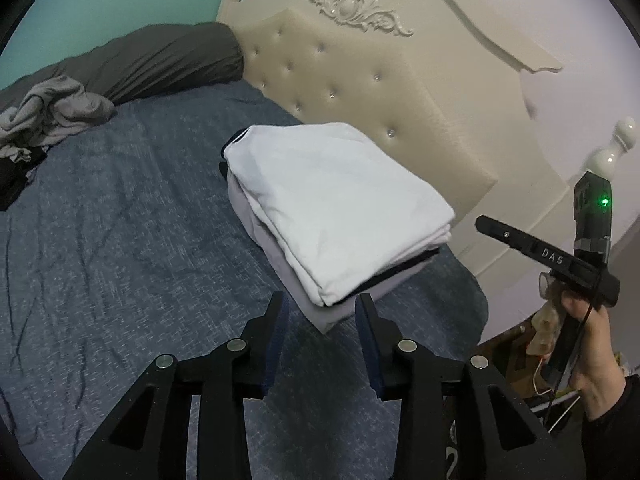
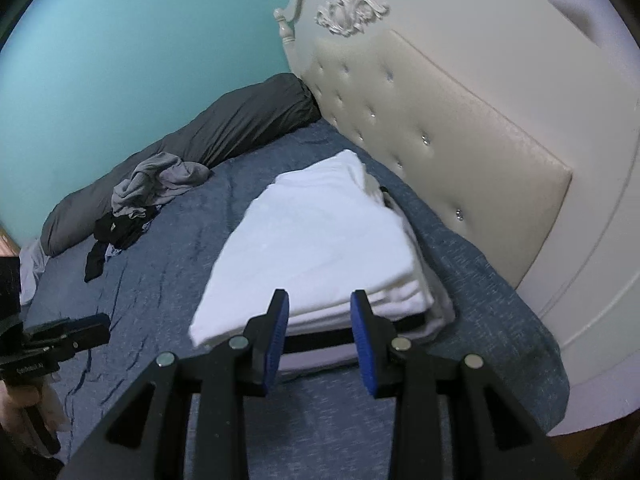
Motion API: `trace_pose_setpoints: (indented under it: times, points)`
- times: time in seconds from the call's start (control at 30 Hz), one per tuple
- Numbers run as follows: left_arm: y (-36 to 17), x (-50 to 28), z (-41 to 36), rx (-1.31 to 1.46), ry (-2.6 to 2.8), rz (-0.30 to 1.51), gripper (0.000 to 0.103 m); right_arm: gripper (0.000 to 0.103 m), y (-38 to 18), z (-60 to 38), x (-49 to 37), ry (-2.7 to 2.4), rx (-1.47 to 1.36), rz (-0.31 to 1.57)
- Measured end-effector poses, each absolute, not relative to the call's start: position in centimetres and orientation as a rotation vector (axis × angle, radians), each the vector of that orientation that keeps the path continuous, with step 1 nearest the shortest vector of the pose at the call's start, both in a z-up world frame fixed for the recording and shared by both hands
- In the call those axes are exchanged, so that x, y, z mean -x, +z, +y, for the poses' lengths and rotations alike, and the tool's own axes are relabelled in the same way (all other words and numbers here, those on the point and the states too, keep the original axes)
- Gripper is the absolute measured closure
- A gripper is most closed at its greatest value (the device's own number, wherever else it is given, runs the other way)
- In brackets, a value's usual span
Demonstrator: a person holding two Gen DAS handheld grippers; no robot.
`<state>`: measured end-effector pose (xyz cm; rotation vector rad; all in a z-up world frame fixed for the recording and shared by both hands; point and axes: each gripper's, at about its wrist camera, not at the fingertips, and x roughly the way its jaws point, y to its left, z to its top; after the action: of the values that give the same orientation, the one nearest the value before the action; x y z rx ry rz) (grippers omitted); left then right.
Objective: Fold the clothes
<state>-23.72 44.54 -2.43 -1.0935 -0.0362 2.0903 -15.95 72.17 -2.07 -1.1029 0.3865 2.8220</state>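
A stack of folded clothes [image 1: 336, 216] is lying on the bed [image 1: 120, 240] beside the headboard [image 1: 360, 92]. Both claws, left [image 1: 322, 320] and right [image 2: 319, 316], are hovering released and empty. A crumpled pile [image 2: 160, 184] is sitting well apart; bumping the stack could topple it.

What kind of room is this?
Most likely a bedroom: a bed with a tufted headboard, a dark pillow by the wall, and folded clothes stacked on the sheet.

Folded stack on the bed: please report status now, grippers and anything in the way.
Left gripper open, empty. Right gripper open, empty. Folded stack done, beside the headboard. Unfolded pile waits by the grey pillow; path clear.
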Motion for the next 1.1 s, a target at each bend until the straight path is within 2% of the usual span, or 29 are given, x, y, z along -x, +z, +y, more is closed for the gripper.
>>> trace_pose_setpoints:
  times: [0.2, 0.43, 0.77, 0.93, 1.1]
  points:
    - [-0.5, 21.6, 42.1, 1.050, 2.099, -0.023, 0.062, 0.071, -0.2, 68.0, 12.9, 2.837, 1.048, 0.370]
    - [1.0, 19.3, 39.3, 1.010, 2.100, -0.015, 0.060, 0.065, 1.7, 64.1, 9.6, 2.828, 0.979, 0.344]
    - [2.5, 15.5, 36.6, 0.969, 2.107, 0.016, 0.059, 0.065, 3.4, 60.5, 4.8, 2.743, 0.926, 0.363]
    - [4.1, 13.7, 35.4, 0.928, 2.126, 0.021, 0.050, 0.064, 4.5, 58.6, 2.1, 2.729, 0.892, 0.344]
    - [5.6, 11.9, 34.1, 0.887, 2.139, 0.029, 0.047, 0.058, 4.8, 57.1, 0.4, 2.726, 0.882, 0.335]
